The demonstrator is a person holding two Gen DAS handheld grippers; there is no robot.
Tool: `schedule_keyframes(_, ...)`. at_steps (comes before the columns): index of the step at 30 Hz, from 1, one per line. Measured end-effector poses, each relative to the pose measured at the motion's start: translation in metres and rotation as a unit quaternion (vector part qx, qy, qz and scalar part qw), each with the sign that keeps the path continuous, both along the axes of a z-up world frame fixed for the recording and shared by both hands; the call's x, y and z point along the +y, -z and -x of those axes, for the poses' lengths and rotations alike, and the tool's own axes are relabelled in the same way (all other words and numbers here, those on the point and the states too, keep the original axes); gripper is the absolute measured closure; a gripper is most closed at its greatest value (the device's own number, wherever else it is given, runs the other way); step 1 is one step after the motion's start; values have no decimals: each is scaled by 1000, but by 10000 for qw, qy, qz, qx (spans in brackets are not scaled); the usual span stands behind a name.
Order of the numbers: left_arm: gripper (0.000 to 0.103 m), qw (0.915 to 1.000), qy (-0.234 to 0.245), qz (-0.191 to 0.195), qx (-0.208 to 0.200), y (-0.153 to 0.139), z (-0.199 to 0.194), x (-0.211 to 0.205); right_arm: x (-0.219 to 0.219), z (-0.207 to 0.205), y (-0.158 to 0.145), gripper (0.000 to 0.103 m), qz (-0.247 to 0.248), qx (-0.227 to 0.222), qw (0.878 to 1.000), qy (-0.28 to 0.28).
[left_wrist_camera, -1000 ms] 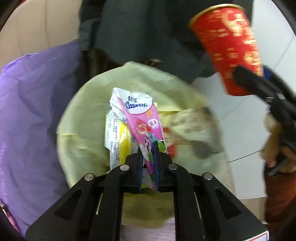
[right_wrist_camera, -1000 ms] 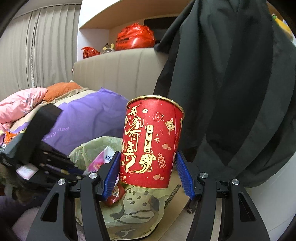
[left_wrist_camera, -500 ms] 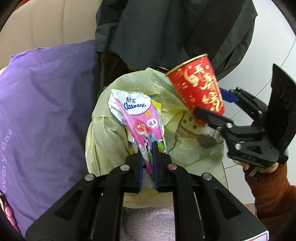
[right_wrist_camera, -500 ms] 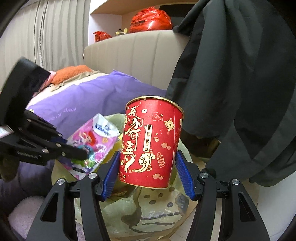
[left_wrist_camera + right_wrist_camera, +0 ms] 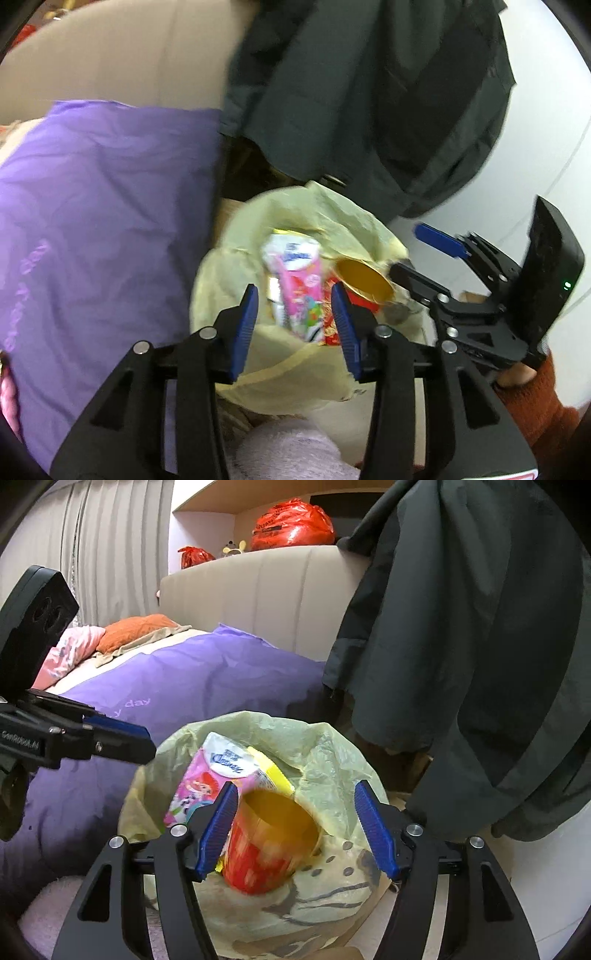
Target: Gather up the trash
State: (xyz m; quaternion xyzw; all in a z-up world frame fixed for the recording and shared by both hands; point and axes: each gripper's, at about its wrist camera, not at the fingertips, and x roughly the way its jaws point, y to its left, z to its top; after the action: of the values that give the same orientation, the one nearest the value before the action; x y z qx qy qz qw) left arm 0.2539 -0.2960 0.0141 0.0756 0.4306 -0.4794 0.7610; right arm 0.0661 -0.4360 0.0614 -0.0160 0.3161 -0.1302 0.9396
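A pale yellow-green trash bag (image 5: 229,280) (image 5: 325,753) stands open beside the bed. A pink Kleenex tissue packet (image 5: 299,291) (image 5: 207,779) lies inside it. A red paper cup (image 5: 262,853) with a gold inside (image 5: 364,282) is blurred, dropping into the bag mouth. My left gripper (image 5: 295,317) is open above the bag, holding nothing. My right gripper (image 5: 295,830) is open around the falling cup and also shows in the left wrist view (image 5: 424,254).
A purple duvet (image 5: 96,229) (image 5: 177,686) covers the bed at the left. A dark coat (image 5: 369,96) (image 5: 480,646) hangs behind and right of the bag. A beige headboard (image 5: 266,598) stands behind, with red bags (image 5: 291,524) on top. A fluffy pink rug (image 5: 291,454) lies below.
Both grippers have opened. The tissue packet has dropped from the left gripper into the bag. The red cup has left the right gripper and is falling into the bag.
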Motion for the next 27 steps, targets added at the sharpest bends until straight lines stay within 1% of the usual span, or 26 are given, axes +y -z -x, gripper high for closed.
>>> schedule_keyframes(4, 64, 9978, -399, -91, -524, -10, 6, 25, 18, 6, -8, 41, 2, -98, 9999, -65)
schedule_keyframes(7, 64, 9960, -556, -40, -702, -19, 12, 51, 37, 7, -15, 41, -38, -175, 9997, -184)
schedule_keyframes(10, 64, 9943, -699, 32, -810, -28, 16, 80, 62, 3, -24, 41, -78, -254, 9987, -436)
schedule_keyframes(14, 64, 9923, -924, 105, -814, -31, 18, 126, 97, -4, -32, 41, -163, -230, 9969, -734)
schedule_keyframes(17, 64, 9903, -1105, 121, -831, -31, 16, 168, 125, -11, -33, 41, -20, -184, 9951, -969)
schedule_keyframes(18, 64, 9893, -1175, 113, -857, -31, 15, 181, 141, -16, -32, 41, 97, -132, 9941, -1069)
schedule_keyframes(21, 64, 9847, -1442, 35, -973, -28, 6, 226, 170, -30, -30, 41, 177, -107, 9926, -1198)
schedule_keyframes(24, 64, 9770, -1900, 9, -966, -26, -11, 281, 193, -46, -26, 41, 83, -39, 9903, -1389)
schedule_keyframes(27, 62, 9652, -2450, 149, -897, -26, -31, 336, 218, -63, -17, 41, -41, 58, 9866, -1630)
